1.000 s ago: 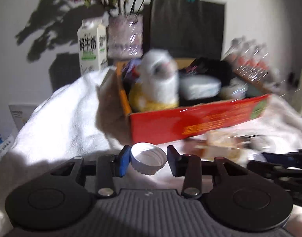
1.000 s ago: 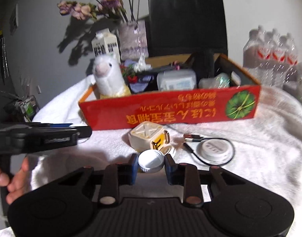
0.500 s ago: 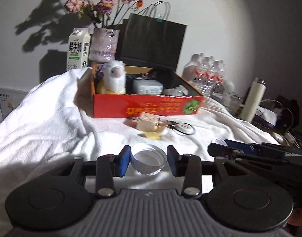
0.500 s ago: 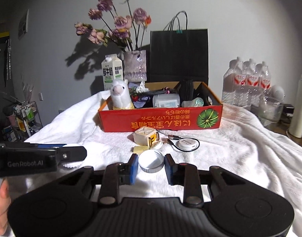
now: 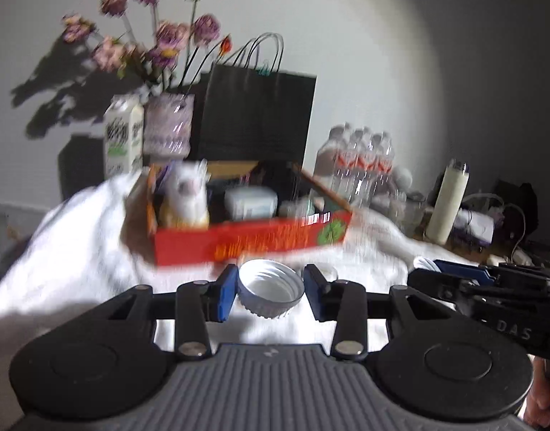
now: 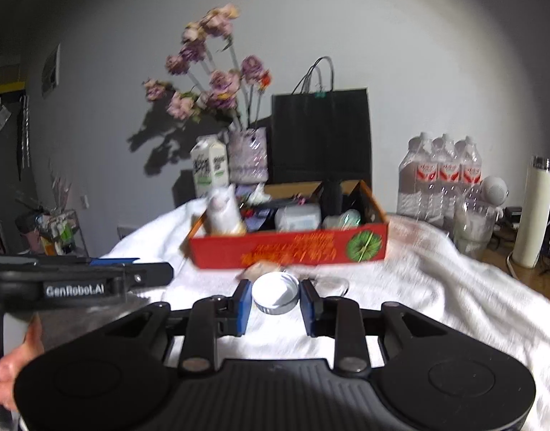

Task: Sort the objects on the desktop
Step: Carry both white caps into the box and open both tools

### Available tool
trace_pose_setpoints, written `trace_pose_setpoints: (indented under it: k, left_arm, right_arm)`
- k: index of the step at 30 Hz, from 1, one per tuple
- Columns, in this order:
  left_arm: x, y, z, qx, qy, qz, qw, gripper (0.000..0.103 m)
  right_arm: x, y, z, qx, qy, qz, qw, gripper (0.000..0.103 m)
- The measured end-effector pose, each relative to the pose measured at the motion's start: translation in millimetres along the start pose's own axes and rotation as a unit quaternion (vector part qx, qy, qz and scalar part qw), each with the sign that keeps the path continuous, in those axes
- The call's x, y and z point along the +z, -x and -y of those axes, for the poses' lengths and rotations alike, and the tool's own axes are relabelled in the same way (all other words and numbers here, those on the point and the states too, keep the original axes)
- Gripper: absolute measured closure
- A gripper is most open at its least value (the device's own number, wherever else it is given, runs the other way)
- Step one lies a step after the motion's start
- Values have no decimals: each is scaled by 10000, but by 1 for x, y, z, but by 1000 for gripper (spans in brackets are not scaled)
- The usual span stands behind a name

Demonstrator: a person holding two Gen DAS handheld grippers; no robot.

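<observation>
Both grippers pulled back; left gripper (image 5: 270,292) and right gripper (image 6: 275,299) apparently each clamp white cap (image 5: 271,292).

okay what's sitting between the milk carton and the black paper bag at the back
A clear vase of purple flowers stands between the milk carton and the black paper bag, seen most sharply in the right wrist view.

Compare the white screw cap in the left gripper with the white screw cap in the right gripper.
The left gripper's white ribbed screw cap looks wider, and that gripper's jaws stand further apart than those around the right gripper's white screw cap. The left cap's threaded inside is plainly visible; the right cap's looks smoother, partly blurred. Both are white, open side up and clamped.
</observation>
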State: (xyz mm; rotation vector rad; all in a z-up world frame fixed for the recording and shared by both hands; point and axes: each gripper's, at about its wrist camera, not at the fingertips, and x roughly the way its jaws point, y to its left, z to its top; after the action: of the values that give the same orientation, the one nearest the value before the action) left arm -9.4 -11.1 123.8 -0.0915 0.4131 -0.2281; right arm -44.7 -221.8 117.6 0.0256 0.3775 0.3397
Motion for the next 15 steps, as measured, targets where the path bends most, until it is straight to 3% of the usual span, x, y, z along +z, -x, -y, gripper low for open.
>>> trace_pose_setpoints:
  k: [6,8,15]
  left_arm:
    - [86,-72,-14,-150,60,34,9999,62]
    - [110,-108,-19,-9,94,-84,9999,62]
    - [154,-247,-48,313,321,-1025,9937,62]
  right_arm:
    - [69,-42,35,-13,181,228,9996,76]
    - [94,-68,49,39,259,177,9995,76]
    - [161,-204,102,63,140,-765,9970,76]
